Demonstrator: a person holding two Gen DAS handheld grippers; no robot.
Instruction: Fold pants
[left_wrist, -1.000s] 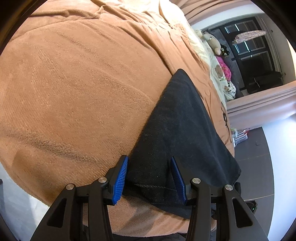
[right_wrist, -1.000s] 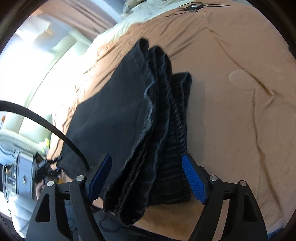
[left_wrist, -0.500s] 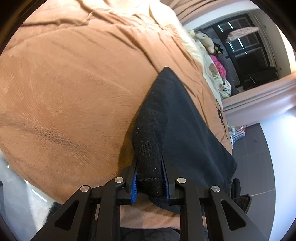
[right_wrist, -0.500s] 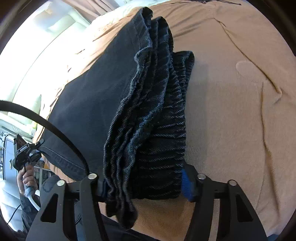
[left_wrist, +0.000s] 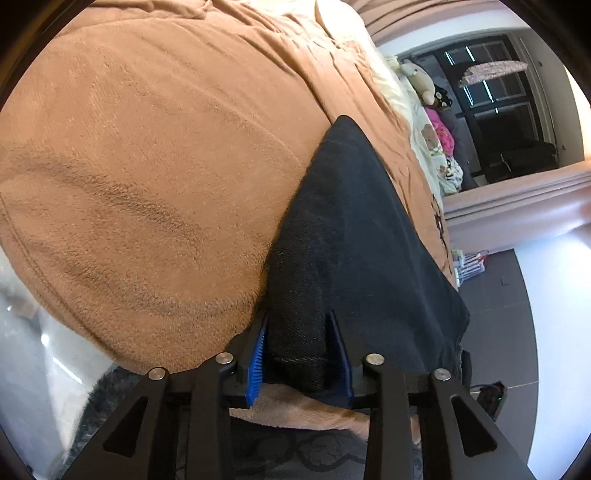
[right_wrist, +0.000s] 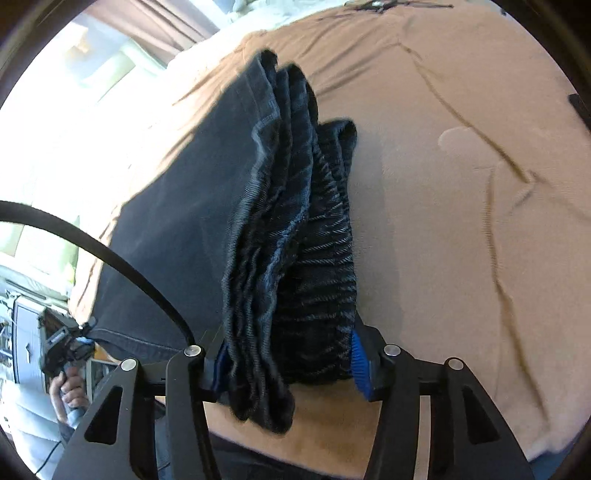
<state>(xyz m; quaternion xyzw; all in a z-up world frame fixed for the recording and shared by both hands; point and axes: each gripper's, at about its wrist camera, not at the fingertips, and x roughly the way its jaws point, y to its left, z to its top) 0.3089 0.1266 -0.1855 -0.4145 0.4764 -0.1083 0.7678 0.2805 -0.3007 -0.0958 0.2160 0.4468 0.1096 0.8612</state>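
Observation:
Dark denim pants lie folded on a tan blanket over a bed. In the left wrist view my left gripper holds a bunched corner of the pants near the bed's front edge. Its jaws are opening, while the blue pads still touch the cloth on both sides. In the right wrist view the pants show as a thick stack of layered edges. My right gripper is shut on the near end of that stack, and one loose layer hangs over the blanket edge below the jaws.
Plush toys and light bedding lie at the bed's far side before a dark window. Grey floor runs along the right. In the right wrist view a black cable arcs across, and a hand grips the other tool.
Both grippers went from open around the pants to closed on them. The left one then spread a little, and its corner of cloth stands bunched up higher than before.

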